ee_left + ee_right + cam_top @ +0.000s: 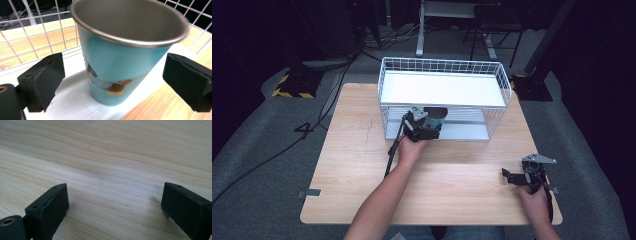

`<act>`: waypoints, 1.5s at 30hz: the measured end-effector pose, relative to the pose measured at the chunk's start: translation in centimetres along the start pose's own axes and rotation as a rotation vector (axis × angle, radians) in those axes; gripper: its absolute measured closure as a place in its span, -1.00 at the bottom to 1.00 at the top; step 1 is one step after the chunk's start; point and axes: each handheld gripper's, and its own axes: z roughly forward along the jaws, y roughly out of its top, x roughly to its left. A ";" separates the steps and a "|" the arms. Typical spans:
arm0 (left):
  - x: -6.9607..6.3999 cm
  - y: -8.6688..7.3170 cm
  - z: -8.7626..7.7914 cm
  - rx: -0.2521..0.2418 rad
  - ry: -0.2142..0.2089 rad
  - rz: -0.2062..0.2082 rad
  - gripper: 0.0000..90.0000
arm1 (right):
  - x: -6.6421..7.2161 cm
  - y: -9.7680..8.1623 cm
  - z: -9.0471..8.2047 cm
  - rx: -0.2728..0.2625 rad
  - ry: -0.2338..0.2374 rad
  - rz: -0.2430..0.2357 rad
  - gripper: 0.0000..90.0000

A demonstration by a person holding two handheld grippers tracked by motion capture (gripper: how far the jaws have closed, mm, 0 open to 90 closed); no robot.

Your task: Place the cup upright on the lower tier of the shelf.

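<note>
A light-blue metal cup (120,62) with a small printed figure stands upright on the white lower floor of a wire rack (442,64). In the high view the cup (436,115) is just inside the rack's front opening. My left gripper (424,126) is at that opening, open, and the cup sits between its jaws with a gap on each side. In the left gripper view my left gripper (113,66) has both pads (42,77) clear of the cup's wall. My right gripper (515,177) rests low over the table's near right part, open and holding nothing, with bare wood between its jaws (113,195).
The rack has a white upper shelf (442,89) above the cup and wire walls around it. The wooden table (357,150) spreads wide on the left and at the front. Cables and stands lie on the dark floor beyond.
</note>
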 end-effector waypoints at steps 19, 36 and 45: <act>-1.4 -1.1 -8.1 0.005 -0.076 0.038 -0.88 | 0.1 0.1 0.1 -0.003 0.010 -0.009 -0.83; -1.1 -3.0 -16.4 -0.016 -0.080 0.075 -0.82 | 0.2 0.1 0.1 0.001 0.022 -0.019 -0.83; -0.7 -4.5 -18.7 0.010 -0.092 0.101 -0.81 | 0.2 0.1 0.1 0.001 0.024 -0.018 -0.83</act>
